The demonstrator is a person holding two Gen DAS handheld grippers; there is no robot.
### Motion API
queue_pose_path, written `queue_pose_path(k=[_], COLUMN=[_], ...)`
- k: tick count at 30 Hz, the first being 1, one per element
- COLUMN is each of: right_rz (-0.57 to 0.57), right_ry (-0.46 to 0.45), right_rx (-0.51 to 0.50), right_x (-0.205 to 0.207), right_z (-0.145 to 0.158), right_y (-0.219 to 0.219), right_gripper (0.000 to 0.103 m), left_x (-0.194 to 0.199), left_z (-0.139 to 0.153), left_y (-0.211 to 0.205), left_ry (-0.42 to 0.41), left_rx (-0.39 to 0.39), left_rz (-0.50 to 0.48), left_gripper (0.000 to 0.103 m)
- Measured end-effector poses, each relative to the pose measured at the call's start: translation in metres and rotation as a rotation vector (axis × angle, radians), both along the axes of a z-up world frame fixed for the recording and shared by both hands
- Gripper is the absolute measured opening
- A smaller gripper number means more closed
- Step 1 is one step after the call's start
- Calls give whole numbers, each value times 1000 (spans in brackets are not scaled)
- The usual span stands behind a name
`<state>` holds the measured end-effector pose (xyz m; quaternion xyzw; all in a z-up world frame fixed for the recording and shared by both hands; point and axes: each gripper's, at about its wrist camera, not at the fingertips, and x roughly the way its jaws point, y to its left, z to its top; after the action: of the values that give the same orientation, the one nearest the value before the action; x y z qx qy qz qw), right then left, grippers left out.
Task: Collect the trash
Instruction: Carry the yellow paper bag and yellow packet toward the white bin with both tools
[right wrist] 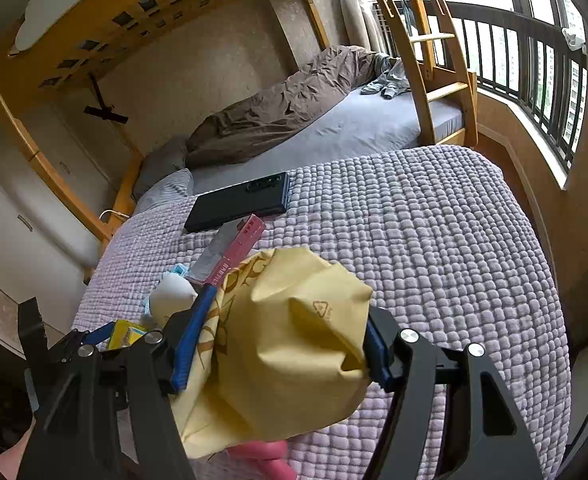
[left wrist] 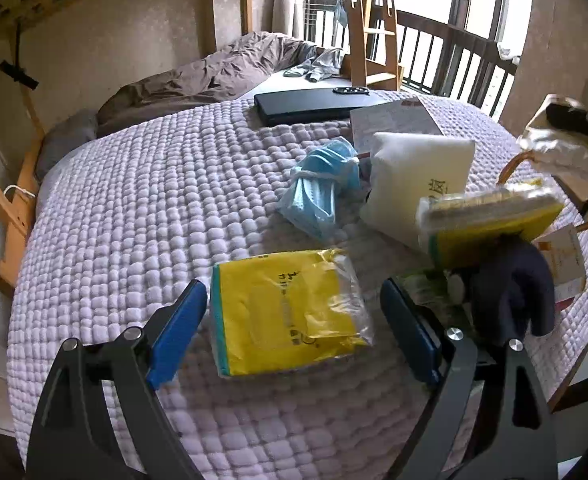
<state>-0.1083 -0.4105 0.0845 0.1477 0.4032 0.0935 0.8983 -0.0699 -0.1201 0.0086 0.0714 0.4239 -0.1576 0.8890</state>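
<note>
Both tools tilt down over the quilted lilac bed [left wrist: 141,216]. The left tool [left wrist: 291,320] stands wide, its blue pads either side of a yellow packet [left wrist: 281,312] lying on the quilt and touching neither; the dark print on the packet is too small to read. The right tool [right wrist: 279,346] is clamped on a crumpled tan paper bag [right wrist: 285,360], lifted off the bed, bearing a triangular recycling mark. Farther off lie a blue face mask [left wrist: 318,188] and a white pouch [left wrist: 414,184].
</note>
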Motion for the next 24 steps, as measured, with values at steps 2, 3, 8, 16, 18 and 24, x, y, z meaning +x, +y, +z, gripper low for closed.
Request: queue_pose_path(k=[2, 3, 8, 16, 18, 24], right_rz=[2, 3, 12, 18, 12, 3], right_ry=[-4, -6, -36, -68, -67, -57], right_rx=[1, 1, 5, 34, 25, 23], right_x=[-2, -3, -9, -27, -32, -52], right_z=[2, 3, 14, 28, 28, 28], right_y=[0, 1, 0, -7, -8, -11], right_gripper=[64, 64, 64, 64, 64, 63], left_x=[0, 1, -2, -7, -10, -21], left_z=[-1, -1, -3, 8, 11, 26], left_y=[1, 2, 3, 11, 14, 19], left_ry=[0, 6, 4, 6, 7, 5], left_rx=[2, 1, 4, -41, -51, -83], left_rz=[16, 22, 25, 61, 63, 70], left_gripper=[90, 85, 73, 72, 72, 72])
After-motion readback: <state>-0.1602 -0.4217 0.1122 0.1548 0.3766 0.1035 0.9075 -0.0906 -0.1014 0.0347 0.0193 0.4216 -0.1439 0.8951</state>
